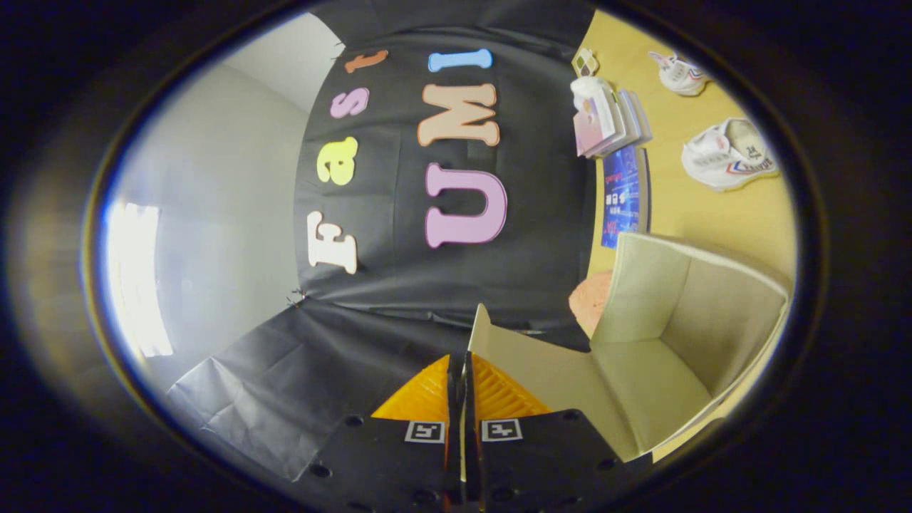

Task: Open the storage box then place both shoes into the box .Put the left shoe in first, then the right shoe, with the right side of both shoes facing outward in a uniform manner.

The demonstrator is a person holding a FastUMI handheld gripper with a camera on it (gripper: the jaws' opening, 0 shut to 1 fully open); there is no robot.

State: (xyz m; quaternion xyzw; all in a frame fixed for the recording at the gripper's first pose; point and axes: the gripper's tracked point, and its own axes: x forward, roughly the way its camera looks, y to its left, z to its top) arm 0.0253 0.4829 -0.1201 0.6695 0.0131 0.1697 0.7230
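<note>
The gripper (pixel 464 370) is pinching the box lid (pixel 531 363), which is blocking the way at twelve o'clock. The storage box (pixel 684 335) is gaping open at two o'clock, its mouth unobstructed. Books (pixel 613 117) are crowding the table edge beyond; both shoes (pixel 727 153) are sitting clear.
</note>
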